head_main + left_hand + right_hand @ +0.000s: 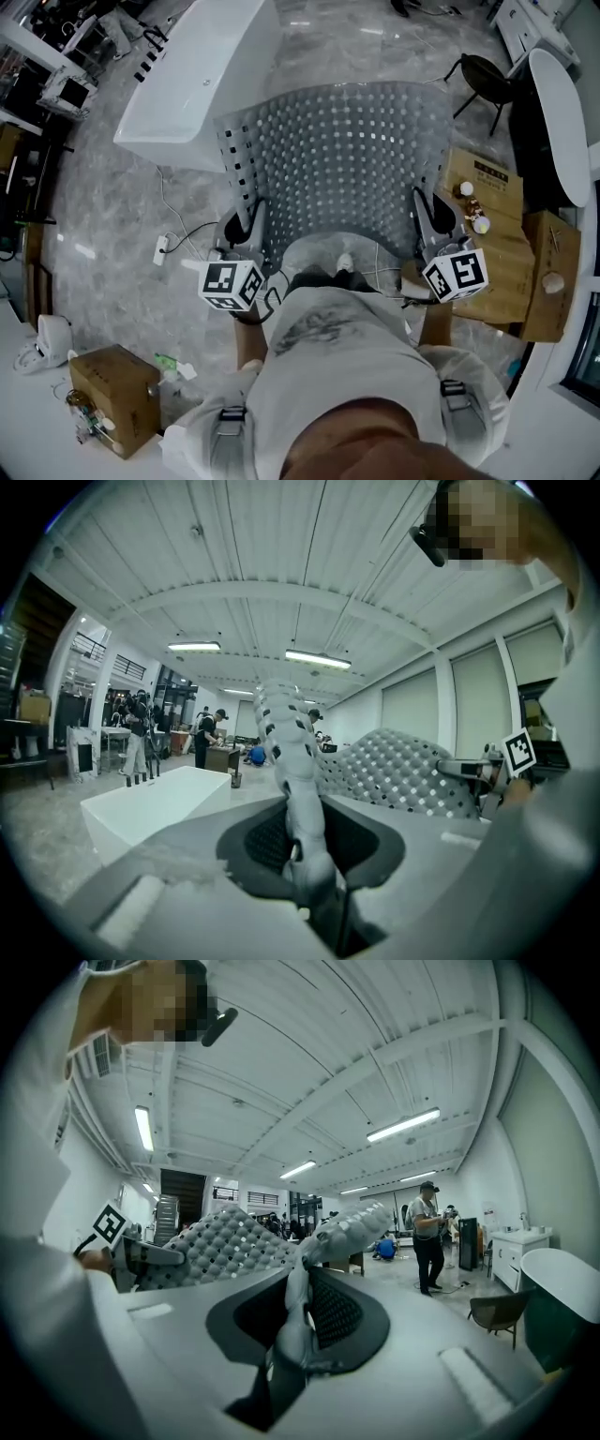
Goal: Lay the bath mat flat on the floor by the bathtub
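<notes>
While it is being held up just beside the bathtub (202, 75), the grey bath mat (337, 159) is being pinched at one corner by the left gripper (251, 214) and at another by the right gripper (424, 214), both with jaws narrowly clamped.

1. Cardboard box (485, 184) at the right of the head view: there's a line of dark print on its top, but it's too small to read.
2. Left marker cube (230, 284) and right marker cube (456, 275): only black-and-white square patterns, no letters or digits.
3. And that's it, no readable text anywhere.
</notes>
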`<state>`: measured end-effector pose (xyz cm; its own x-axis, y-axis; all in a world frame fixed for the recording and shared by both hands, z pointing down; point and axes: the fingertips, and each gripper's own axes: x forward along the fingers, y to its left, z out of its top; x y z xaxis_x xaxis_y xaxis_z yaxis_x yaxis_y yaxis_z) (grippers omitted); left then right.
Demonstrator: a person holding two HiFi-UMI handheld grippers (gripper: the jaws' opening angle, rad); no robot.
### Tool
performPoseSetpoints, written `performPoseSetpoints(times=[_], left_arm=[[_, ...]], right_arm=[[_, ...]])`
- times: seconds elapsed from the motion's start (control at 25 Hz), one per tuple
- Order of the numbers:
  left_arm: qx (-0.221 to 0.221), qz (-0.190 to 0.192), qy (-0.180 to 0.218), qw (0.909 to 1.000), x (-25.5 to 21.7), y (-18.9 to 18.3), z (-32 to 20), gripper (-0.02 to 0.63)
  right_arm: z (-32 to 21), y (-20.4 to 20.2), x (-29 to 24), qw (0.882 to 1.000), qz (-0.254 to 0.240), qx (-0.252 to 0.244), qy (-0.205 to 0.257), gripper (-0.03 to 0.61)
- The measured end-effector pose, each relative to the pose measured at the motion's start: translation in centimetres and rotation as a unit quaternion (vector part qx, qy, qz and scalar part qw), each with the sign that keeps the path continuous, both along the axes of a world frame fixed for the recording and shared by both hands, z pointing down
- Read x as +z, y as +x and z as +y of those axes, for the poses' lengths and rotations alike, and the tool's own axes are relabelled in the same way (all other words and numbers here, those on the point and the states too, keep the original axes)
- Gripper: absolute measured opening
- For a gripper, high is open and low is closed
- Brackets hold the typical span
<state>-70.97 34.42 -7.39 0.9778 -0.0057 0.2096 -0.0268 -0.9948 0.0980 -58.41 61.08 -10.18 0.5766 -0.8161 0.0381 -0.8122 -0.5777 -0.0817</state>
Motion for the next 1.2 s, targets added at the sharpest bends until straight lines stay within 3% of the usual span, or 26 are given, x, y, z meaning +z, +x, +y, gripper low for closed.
performPoseSetpoints(times=[0.52,0.92,1.2], left_arm=[[-0.008,-0.009,-0.005,0.9999,0.8,9.5,-1.9,0.074],[0.008,-0.006,-0.009,0.9999,1.5,17.7,-6.7,0.074],[0.014,-0.008,-0.015,0.9998,0.7,25.1,-12.8,0.074]], right_arm=[[-2.1,9.8,0.3,1.0,-0.004,-0.011,-0.005,0.044],[-6.7,18.0,0.8,1.0,-0.001,0.003,-0.016,0.044],[-13.0,24.8,-0.3,1.0,0.001,0.008,-0.025,0.043]])
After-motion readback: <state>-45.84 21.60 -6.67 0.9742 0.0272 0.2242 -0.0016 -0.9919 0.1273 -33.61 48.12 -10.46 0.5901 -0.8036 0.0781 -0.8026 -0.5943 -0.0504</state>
